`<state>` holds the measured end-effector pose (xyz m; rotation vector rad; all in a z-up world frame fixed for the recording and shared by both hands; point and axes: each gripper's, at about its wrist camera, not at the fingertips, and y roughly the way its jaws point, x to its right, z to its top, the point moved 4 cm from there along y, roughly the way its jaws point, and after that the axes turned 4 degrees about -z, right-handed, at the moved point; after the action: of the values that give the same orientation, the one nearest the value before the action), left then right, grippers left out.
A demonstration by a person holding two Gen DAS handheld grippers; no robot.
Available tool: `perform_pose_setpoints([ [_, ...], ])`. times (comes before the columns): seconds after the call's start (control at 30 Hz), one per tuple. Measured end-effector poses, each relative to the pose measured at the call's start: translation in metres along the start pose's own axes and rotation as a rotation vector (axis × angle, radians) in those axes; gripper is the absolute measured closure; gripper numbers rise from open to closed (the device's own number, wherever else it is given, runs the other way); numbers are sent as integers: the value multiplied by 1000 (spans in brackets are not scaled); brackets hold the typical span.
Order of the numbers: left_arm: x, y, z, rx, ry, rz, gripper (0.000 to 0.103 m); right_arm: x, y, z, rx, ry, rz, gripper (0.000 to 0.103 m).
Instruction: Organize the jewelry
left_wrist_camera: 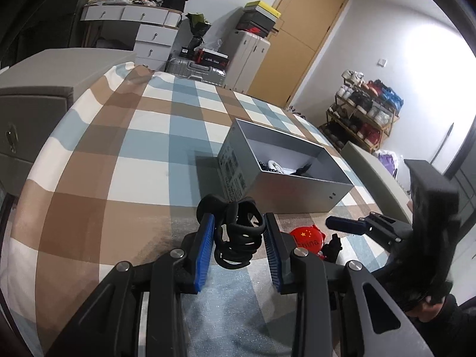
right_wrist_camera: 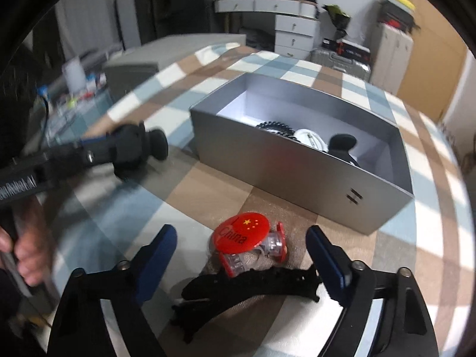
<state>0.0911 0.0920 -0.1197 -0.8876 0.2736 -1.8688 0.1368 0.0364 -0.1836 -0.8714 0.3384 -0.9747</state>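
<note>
Your left gripper (left_wrist_camera: pixel 239 232) pinches the black hair clip (left_wrist_camera: pixel 238 235) loosely, so it could slip before the box (left_wrist_camera: pixel 297 190); your right gripper (right_wrist_camera: pixel 241 255), jaws spread, may snag the red badge (right_wrist_camera: pixel 242 230).

The red round badge (right_wrist_camera: pixel 243 232) has a red flag with yellow stars and the word "China" on it. In the left wrist view the same badge (left_wrist_camera: pixel 308 239) shows the stars and "CHINA" upside down. Other print is too blurry to read.

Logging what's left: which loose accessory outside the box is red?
The round badge marked China; the hair clip beside it is black.
</note>
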Motion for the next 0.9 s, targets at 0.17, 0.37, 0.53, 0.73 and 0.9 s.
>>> perform_pose_setpoints([
  [0.17, -3, 4, -5, -10, -26, -23, 76, -14, 9, -2, -17, -116, -98, 37],
  [0.37, -9, 3, -5, -6, -43, -37, 76, -11, 9, -1, -16, -113, -117, 55],
  [0.53, -9, 1, -6, 0, -38, -39, 76, -5, 8, 0, -12, -88, -111, 63],
  [0.73, -7, 3, -6, -7, -20, -36, 76, -3, 2, 2, 15, -62, -107, 70],
  [0.9, -7, 2, -7, -9, -24, -34, 76, 5, -2, 4, 26, -1, -52, 88],
])
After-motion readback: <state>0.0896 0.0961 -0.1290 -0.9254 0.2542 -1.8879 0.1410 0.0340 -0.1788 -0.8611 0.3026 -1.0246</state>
